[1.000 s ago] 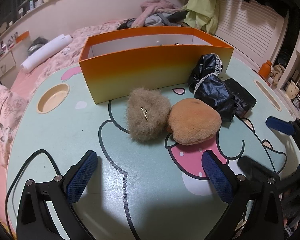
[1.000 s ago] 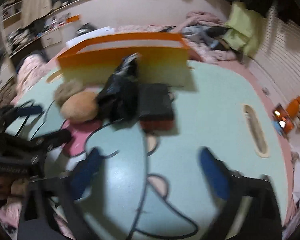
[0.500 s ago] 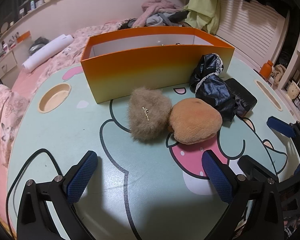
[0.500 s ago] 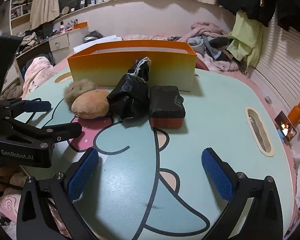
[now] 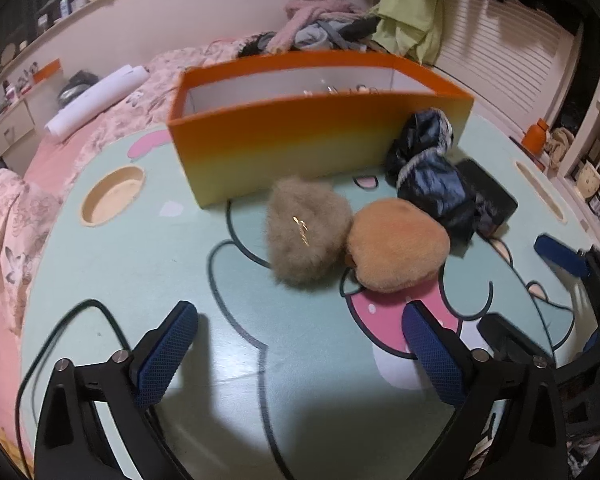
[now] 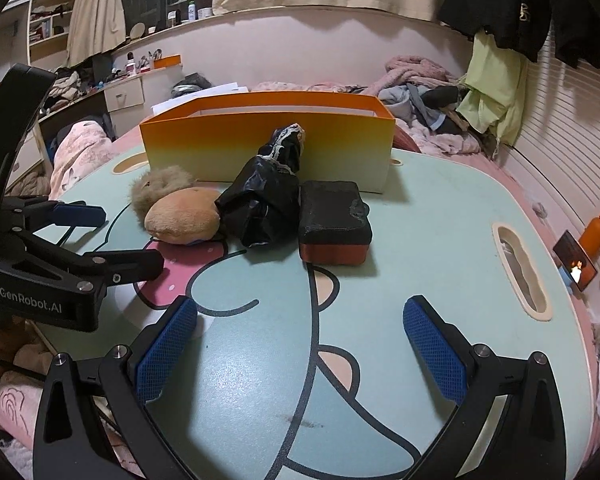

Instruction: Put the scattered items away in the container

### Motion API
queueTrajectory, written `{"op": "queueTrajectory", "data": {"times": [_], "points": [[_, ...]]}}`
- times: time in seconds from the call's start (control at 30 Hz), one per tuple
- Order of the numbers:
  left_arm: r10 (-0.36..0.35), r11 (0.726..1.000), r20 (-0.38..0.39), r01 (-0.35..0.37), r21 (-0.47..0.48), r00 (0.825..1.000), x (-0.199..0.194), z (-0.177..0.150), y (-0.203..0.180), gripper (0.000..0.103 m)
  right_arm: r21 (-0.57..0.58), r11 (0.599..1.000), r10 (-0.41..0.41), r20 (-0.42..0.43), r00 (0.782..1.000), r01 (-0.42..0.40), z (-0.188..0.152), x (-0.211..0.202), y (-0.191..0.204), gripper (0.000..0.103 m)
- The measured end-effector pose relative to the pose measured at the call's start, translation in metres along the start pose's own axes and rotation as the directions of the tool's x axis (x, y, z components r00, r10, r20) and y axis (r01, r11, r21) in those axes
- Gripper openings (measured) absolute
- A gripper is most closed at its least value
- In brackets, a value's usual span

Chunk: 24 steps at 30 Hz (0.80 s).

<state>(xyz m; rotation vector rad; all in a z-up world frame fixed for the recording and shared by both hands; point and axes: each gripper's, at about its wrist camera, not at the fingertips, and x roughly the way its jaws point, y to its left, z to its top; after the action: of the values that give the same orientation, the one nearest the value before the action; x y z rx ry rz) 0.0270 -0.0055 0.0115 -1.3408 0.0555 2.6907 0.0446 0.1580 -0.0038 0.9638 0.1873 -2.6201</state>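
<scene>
An open orange box [image 6: 266,148] is set near the table's far edge. Before it are laid a furry pouch [image 5: 306,228], a tan plush [image 5: 398,250], a crumpled black bag [image 6: 262,204] and a black-and-red case [image 6: 334,222].

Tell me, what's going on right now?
Left gripper closing slightly, empty; right gripper open, empty. Four items beside orange box, none visibly in. Nothing blocking.

Left gripper [image 5: 300,354] slightly narrower than before.

Dim indoor light; fisheye warp; slight blur
</scene>
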Motion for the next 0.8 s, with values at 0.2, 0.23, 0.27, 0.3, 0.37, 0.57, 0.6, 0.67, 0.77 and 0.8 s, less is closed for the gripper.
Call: {"op": "queueTrajectory", "data": {"times": [0.2, 0.23, 0.27, 0.3, 0.37, 0.57, 0.6, 0.67, 0.77, 0.8], "points": [[-0.063, 0.998, 0.099, 0.064, -0.017, 0.993, -0.038, 0.039, 0.011, 0.092, 0.001, 1.0, 0.002, 0.003, 1.0, -0.002, -0.001, 0.0, -0.002, 0.103], [-0.068, 0.997, 0.109, 0.07, -0.012, 0.992, -0.042, 0.049, 0.012, 0.092, 0.002, 1.0, 0.002, 0.003, 1.0, -0.002, -0.001, 0.0, -0.002, 0.103], [-0.075, 0.997, 0.118, 0.076, -0.009, 0.99, -0.045, 0.058, 0.013, 0.09, 0.002, 1.0, 0.003, 0.004, 1.0, -0.003, -0.001, 0.0, -0.002, 0.103], [-0.091, 0.996, 0.125, 0.092, -0.003, 0.988, -0.047, 0.07, 0.014, 0.088, 0.002, 1.0, 0.003, 0.004, 1.0, -0.003, -0.001, 0.0, -0.002, 0.103], [-0.129, 0.992, 0.113, 0.129, 0.004, 0.985, -0.045, 0.097, 0.012, 0.081, 0.002, 1.0, 0.003, 0.004, 1.0, -0.003, -0.002, 0.0, -0.002, 0.103], [-0.191, 0.98, -0.056, 0.188, -0.06, 0.98, 0.011, 0.157, 0.003, 0.047, 0.003, 1.0, 0.005, 0.005, 1.0, -0.005, -0.002, 0.0, -0.002, 0.103], [-0.195, 0.979, -0.081, 0.189, -0.072, 0.978, 0.02, 0.16, 0.0, 0.045, 0.003, 1.0, 0.006, 0.006, 1.0, -0.006, -0.002, 0.0, -0.003, 0.103], [-0.197, 0.978, -0.134, 0.186, -0.091, 0.971, 0.045, 0.167, -0.007, 0.044, 0.003, 1.0, 0.007, 0.007, 1.0, -0.007, -0.002, -0.001, -0.003, 0.103], [-0.134, 0.989, -0.167, 0.122, -0.084, 0.977, 0.074, 0.174, -0.017, 0.043, 0.003, 1.0, 0.007, 0.007, 1.0, -0.007, -0.002, -0.001, -0.003, 0.103], [-0.112, 0.992, -0.171, 0.1, -0.08, 0.979, 0.082, 0.176, -0.019, 0.043, 0.004, 1.0, 0.007, 0.007, 1.0, -0.007, -0.002, -0.001, -0.002, 0.103]]}}
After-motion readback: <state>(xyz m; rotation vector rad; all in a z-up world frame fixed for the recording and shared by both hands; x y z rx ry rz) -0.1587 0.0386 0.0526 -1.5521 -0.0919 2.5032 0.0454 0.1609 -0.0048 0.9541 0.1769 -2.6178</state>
